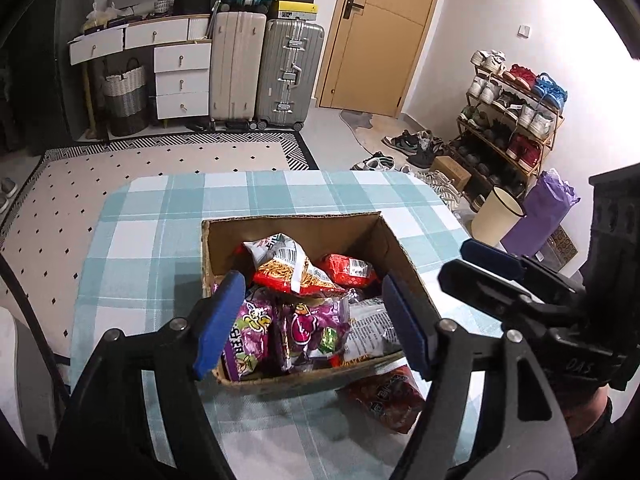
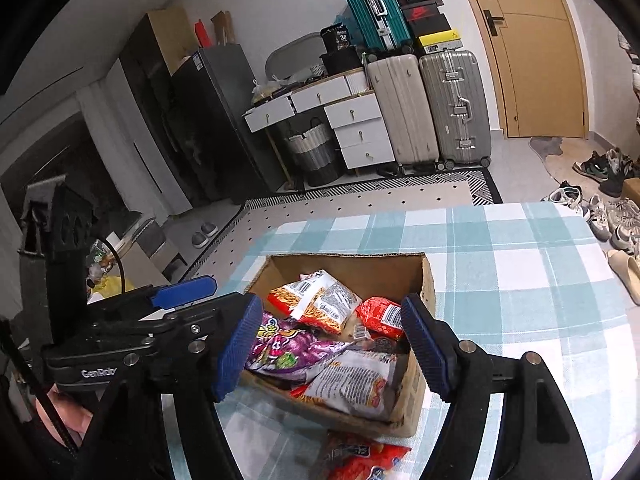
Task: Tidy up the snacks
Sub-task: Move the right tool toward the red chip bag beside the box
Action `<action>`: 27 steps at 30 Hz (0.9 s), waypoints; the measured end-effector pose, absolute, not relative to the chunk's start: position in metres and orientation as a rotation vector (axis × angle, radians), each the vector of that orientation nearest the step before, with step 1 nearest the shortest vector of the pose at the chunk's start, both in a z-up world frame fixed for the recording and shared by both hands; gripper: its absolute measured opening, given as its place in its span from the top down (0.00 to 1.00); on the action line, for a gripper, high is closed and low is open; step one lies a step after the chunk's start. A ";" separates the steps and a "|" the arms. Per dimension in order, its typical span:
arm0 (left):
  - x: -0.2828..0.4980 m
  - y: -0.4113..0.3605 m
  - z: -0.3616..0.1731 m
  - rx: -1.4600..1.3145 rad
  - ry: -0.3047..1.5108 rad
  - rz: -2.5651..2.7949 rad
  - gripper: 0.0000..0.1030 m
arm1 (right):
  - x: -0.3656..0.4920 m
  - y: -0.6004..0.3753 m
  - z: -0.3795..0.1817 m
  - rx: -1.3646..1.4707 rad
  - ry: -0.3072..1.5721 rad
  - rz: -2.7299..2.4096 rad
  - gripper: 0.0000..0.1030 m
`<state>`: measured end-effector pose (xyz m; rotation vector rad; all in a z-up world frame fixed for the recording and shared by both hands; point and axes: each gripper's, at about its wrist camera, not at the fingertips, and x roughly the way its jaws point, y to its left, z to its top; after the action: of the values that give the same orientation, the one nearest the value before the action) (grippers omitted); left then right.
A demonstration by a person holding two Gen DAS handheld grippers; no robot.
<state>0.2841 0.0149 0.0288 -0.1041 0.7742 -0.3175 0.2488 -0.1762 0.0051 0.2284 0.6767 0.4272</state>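
Note:
An open cardboard box (image 1: 384, 236) (image 2: 428, 276) stands on the checked tablecloth and holds several snack packets: purple ones (image 1: 256, 332) (image 2: 288, 348), red-and-orange noodle snacks (image 1: 296, 272) (image 2: 320, 300) and a small red packet (image 1: 348, 270) (image 2: 380, 314). One red packet (image 1: 384, 396) (image 2: 360, 460) lies on the cloth outside the box, at its near side. My left gripper (image 1: 312, 320) is open and empty, above the box's near half. My right gripper (image 2: 332, 344) is open and empty, above the box too; it also shows in the left wrist view (image 1: 492, 264).
The table (image 1: 160, 216) (image 2: 520, 240) has a teal checked cloth. Beyond it are a patterned rug (image 1: 120, 168), suitcases (image 1: 288, 72), a white drawer unit (image 1: 180, 76), a shoe rack (image 1: 516, 112), a cream bin (image 1: 498, 216) and a door (image 1: 380, 32).

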 end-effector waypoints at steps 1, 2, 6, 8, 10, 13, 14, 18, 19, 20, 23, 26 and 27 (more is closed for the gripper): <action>0.280 0.017 0.031 -0.108 0.769 -0.315 0.33 | 0.245 -0.176 0.007 0.223 0.673 0.424 0.29; 0.277 0.017 0.033 -0.109 0.767 -0.315 0.33 | 0.241 -0.176 0.010 0.218 0.668 0.422 0.29; 0.259 0.019 0.040 -0.098 0.759 -0.312 0.32 | 0.225 -0.177 0.017 0.213 0.655 0.416 0.29; 0.250 0.021 0.042 -0.090 0.754 -0.304 0.31 | 0.217 -0.177 0.020 0.211 0.651 0.414 0.29; 0.241 0.023 0.044 -0.085 0.749 -0.295 0.28 | 0.208 -0.177 0.023 0.205 0.643 0.411 0.29; 0.224 0.026 0.045 -0.080 0.739 -0.277 0.23 | 0.192 -0.176 0.026 0.193 0.635 0.408 0.29; 0.217 0.027 0.045 -0.080 0.737 -0.277 0.23 | 0.186 -0.175 0.027 0.193 0.635 0.408 0.29; 0.197 0.032 0.041 -0.077 0.738 -0.263 0.21 | 0.166 -0.173 0.025 0.192 0.642 0.416 0.29; 0.192 0.033 0.040 -0.080 0.741 -0.260 0.20 | 0.160 -0.172 0.024 0.186 0.643 0.414 0.29; 0.187 0.035 0.038 -0.083 0.743 -0.254 0.20 | 0.154 -0.170 0.022 0.180 0.649 0.416 0.29; 0.175 0.038 0.032 -0.086 0.749 -0.249 0.19 | 0.141 -0.168 0.016 0.176 0.662 0.415 0.26; 0.165 0.039 0.024 -0.083 0.755 -0.237 0.17 | 0.130 -0.166 0.007 0.178 0.676 0.414 0.21; 0.163 0.039 0.021 -0.084 0.758 -0.229 0.15 | 0.127 -0.166 0.003 0.177 0.682 0.410 0.21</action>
<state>0.1629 0.0391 0.0215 -0.0838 0.7581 -0.2286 0.1266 -0.1659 0.0033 0.1773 0.6824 0.4095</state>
